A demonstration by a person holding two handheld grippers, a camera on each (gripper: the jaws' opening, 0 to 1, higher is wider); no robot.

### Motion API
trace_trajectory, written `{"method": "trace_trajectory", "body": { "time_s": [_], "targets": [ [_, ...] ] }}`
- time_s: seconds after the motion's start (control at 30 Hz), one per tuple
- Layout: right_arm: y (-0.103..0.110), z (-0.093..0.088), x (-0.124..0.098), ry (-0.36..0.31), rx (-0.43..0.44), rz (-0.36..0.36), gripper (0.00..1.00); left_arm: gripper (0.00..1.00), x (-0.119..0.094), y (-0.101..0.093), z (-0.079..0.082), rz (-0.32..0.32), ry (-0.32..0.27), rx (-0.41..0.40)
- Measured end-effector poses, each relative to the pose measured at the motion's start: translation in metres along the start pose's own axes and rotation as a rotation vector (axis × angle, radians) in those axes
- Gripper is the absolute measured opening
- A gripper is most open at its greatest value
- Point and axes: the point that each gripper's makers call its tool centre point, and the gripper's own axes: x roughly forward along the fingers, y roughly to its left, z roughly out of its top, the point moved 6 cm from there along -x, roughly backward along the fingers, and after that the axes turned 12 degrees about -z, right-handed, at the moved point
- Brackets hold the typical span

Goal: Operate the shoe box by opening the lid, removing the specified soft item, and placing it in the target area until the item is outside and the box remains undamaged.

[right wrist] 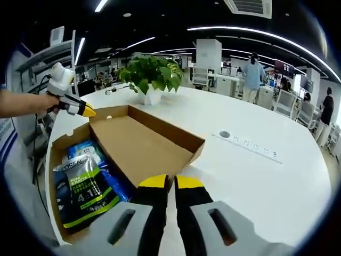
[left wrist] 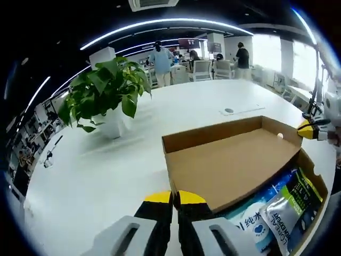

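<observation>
A brown cardboard shoe box [left wrist: 318,181] [right wrist: 57,154] stands on the white table, its lid [left wrist: 229,160] [right wrist: 144,144] raised with the inside facing up. Inside lie a black and green pouch [left wrist: 292,205] [right wrist: 85,189] and a blue and white pouch [left wrist: 250,221] [right wrist: 84,150]. My left gripper [left wrist: 175,197] [right wrist: 88,112] is shut, and the lid's side rim runs in between its yellow tips at one corner. At the opposite lid corner my right gripper [right wrist: 171,182] [left wrist: 308,130] is shut on the rim in the same way.
A potted green plant [left wrist: 104,96] [right wrist: 152,74] stands on the table beyond the box. A socket strip [right wrist: 248,144] and a round cable hole [left wrist: 229,110] sit in the tabletop. A hand [right wrist: 21,104] holds the left gripper. People and chairs are far behind.
</observation>
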Motion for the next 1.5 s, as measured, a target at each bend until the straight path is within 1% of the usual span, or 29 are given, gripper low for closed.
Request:
{"method": "trace_trajectory", "body": {
  "time_s": [0.07,0.17,0.3,0.43,0.6,0.67,0.8,0.9,1.0,1.13,1.23,1.37,1.5],
  "targets": [
    [-0.001,-0.001,0.001,0.008,0.009,0.003,0.03,0.01,0.003,0.0,0.0,0.003,0.009,-0.008],
    [0.0,-0.001,0.001,0.007,-0.008,0.01,0.03,0.01,0.003,-0.001,0.0,0.009,0.022,0.008],
    [-0.002,-0.003,0.003,0.016,0.001,0.014,0.03,0.02,0.005,-0.001,0.0,0.014,0.03,0.016],
    [-0.001,-0.003,0.004,0.018,0.008,0.013,0.03,0.02,0.008,-0.003,-0.001,0.025,0.053,0.058],
    [-0.001,-0.002,0.005,0.016,0.012,0.018,0.03,0.03,0.008,0.0,-0.001,0.027,0.055,0.058],
    [0.0,0.0,0.004,0.012,-0.006,0.028,0.04,0.03,0.007,-0.001,-0.001,0.029,0.056,0.071],
    [0.002,0.006,0.001,0.004,-0.03,0.04,0.08,0.05,0.005,-0.004,-0.001,0.052,0.066,0.11],
    [0.004,0.007,-0.004,0.007,-0.049,0.045,0.13,0.07,0.002,-0.002,-0.001,0.056,0.065,0.125],
    [0.005,0.005,-0.011,0.017,-0.051,0.051,0.17,0.12,-0.005,-0.006,-0.001,0.049,0.039,0.105],
    [0.009,0.003,-0.021,0.024,-0.055,0.063,0.22,0.16,-0.012,-0.009,-0.002,0.043,0.027,0.088],
    [0.013,0.002,-0.03,0.028,-0.061,0.071,0.27,0.19,-0.022,-0.016,-0.002,0.036,0.013,0.08],
    [0.019,-0.001,-0.041,0.032,-0.085,0.08,0.3,0.21,-0.03,-0.025,-0.004,0.005,-0.005,0.05],
    [0.023,-0.004,-0.051,0.042,-0.079,0.089,0.36,0.23,-0.037,-0.038,-0.006,-0.016,-0.015,0.048]
  ]
}}
